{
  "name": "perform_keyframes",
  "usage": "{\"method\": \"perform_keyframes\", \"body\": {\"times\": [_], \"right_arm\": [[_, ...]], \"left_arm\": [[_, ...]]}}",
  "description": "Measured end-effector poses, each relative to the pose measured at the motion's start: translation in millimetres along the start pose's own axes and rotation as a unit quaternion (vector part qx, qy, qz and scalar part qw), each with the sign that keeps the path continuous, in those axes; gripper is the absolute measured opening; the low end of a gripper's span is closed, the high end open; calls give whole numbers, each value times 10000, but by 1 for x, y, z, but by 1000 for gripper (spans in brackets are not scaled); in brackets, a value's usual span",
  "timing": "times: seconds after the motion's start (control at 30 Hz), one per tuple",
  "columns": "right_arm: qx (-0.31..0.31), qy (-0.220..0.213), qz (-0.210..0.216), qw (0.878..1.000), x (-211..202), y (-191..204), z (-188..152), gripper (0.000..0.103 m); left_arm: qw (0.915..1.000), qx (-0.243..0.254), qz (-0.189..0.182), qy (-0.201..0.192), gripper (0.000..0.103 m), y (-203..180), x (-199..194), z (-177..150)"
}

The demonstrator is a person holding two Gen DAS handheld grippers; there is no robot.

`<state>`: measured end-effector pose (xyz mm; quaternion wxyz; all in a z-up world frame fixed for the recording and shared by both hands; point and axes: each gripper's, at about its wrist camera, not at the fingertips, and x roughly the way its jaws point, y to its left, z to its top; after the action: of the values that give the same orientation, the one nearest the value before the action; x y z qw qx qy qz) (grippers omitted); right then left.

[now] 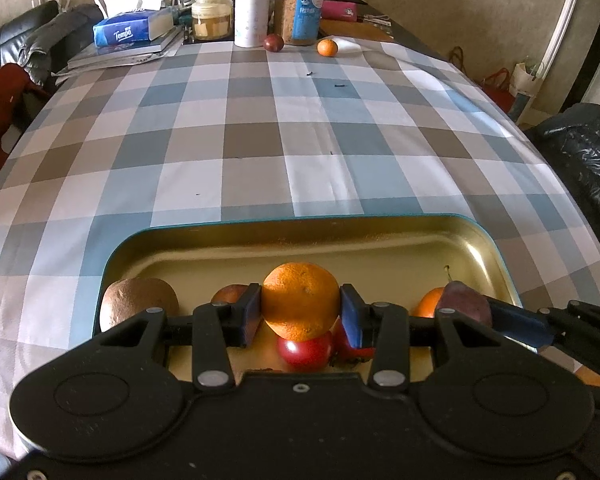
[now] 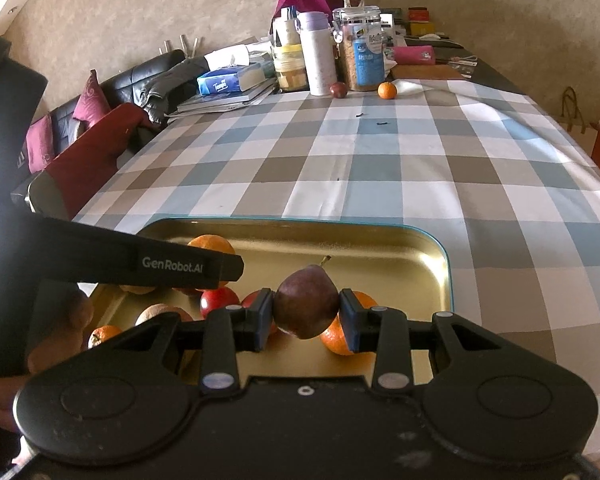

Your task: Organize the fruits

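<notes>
Nearly done: most fruit sits in the gold tray [image 1: 380,232].
Left claw [image 1: 300,314] grips an orange [image 1: 300,300], right claw [image 2: 306,314] a dark pear [image 2: 306,300], both over the tray; a tangerine [image 1: 326,47] and dark round fruit [image 1: 273,42] remain across the bench [image 1: 260,140].

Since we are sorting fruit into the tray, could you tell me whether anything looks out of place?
Yes: two fruits sit apart from the rest, at the table's far end by the jars, a small orange and a dark red fruit. The other fruit is in or over the tray. A few dark crumbs also lie on the cloth.
</notes>
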<state>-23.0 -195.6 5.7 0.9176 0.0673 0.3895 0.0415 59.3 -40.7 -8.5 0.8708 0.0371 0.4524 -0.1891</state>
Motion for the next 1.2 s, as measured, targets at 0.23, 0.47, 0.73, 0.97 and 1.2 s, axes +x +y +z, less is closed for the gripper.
{"method": "perform_keyframes", "body": {"times": [0.23,0.47,0.73,0.97,1.2], "right_arm": [[-20,16,-8,10000,1,2,-2,38],[14,51,26,10000,0,3,-7,38],[125,140,-15,9998,0,2,-15,38],[316,-63,-141,9994,-8,-1,-22,38],[423,-351,-395,9977,-22,1,-32,38]], "left_arm": [[9998,58,67,-154,51,-2,-8,-2],[9995,110,152,-257,51,-4,-18,-7],[9990,55,227,-375,51,-2,-31,-16],[9982,64,330,-501,52,-4,-43,-29],[9972,74,469,-573,52,-8,-52,-47]]}}
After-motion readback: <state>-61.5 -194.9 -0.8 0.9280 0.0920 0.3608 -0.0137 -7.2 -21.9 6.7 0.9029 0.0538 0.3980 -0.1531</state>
